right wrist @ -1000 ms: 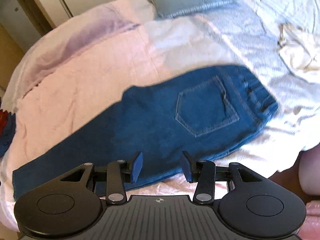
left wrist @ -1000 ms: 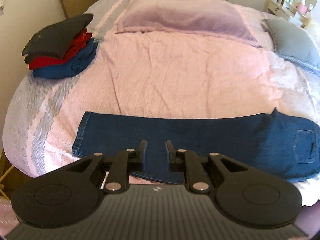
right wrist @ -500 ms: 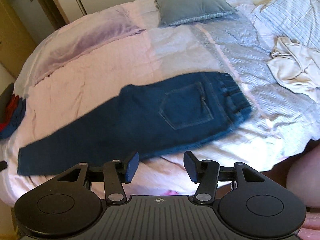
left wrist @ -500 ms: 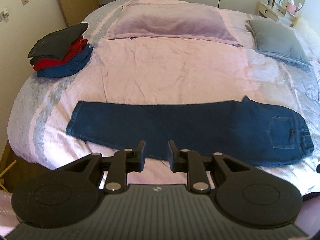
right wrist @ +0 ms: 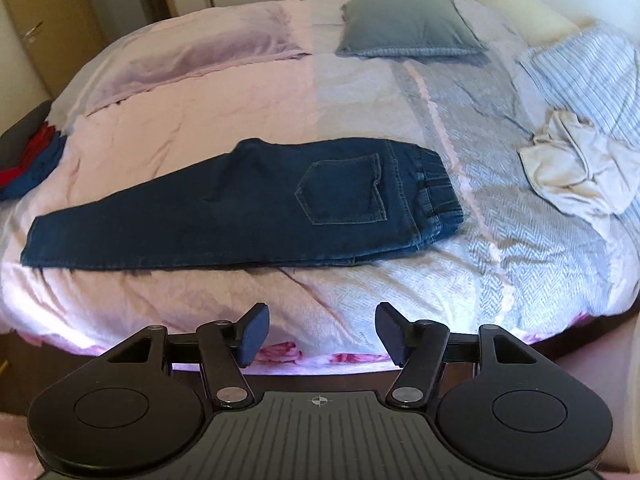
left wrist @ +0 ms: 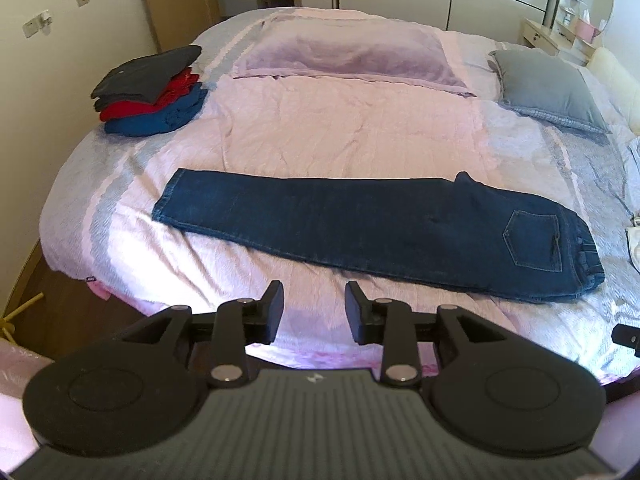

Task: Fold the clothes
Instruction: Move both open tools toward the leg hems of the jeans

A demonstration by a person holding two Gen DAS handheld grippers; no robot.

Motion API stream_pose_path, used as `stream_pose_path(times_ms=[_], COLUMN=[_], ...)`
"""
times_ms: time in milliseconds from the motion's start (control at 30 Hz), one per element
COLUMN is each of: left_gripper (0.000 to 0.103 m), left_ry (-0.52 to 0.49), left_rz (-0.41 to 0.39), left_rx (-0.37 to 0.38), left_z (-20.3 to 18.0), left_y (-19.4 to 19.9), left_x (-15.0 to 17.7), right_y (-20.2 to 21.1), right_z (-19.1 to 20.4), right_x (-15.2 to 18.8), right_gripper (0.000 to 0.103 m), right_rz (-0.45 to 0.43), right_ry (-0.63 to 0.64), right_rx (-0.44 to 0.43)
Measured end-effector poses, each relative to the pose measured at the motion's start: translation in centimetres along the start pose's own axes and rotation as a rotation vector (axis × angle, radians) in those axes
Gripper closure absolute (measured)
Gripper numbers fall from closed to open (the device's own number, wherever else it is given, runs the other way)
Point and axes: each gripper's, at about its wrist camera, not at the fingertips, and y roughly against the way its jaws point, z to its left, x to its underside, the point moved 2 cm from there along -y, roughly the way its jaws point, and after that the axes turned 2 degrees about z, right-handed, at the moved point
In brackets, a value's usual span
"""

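Dark blue jeans (left wrist: 360, 224) lie flat across the pink bedspread, folded lengthwise, with the leg hems at the left and the waistband and back pocket at the right. The same jeans (right wrist: 256, 208) fill the middle of the right wrist view. My left gripper (left wrist: 314, 300) hovers open above the bed's near edge, short of the jeans, holding nothing. My right gripper (right wrist: 320, 322) is open too, well back from the waistband end, over the bed's front edge.
A stack of folded clothes (left wrist: 148, 92), dark grey on red on blue, sits at the bed's far left. A lilac pillow (left wrist: 348, 54) and a grey cushion (left wrist: 548, 88) lie at the head. A crumpled cream garment (right wrist: 580, 168) rests on the striped blanket at right.
Both grippers have pulled back from the jeans toward the bed's near edge, so the whole garment now shows. The fingers of both have spread wider. The jeans lie as before.
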Motion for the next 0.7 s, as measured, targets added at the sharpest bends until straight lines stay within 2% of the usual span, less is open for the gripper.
stream_pose_path(times_ms=[367,600,700], left_gripper=[0.071,0.071,0.071], left_ry=[0.019,0.030,0.027], left_rz=[0.006,0.011,0.018], left_rx=[-0.014,-0.020,-0.010], left_z=[0.7,1.3,1.5], left_y=[0.5,0.6,-0.5], left_x=[0.8,1.2,0.4], right_y=[0.4,-0.1,-0.9], right_z=[0.5,0.9,1.0], right_x=[1.3,0.7,0.1], right_gripper=[0.041,0.041,0.041], right_rz=[0.023,0.023,0.034], right_ry=[0.040,0.039,0.026], right_rx=[-0.047,-0.054,-0.053])
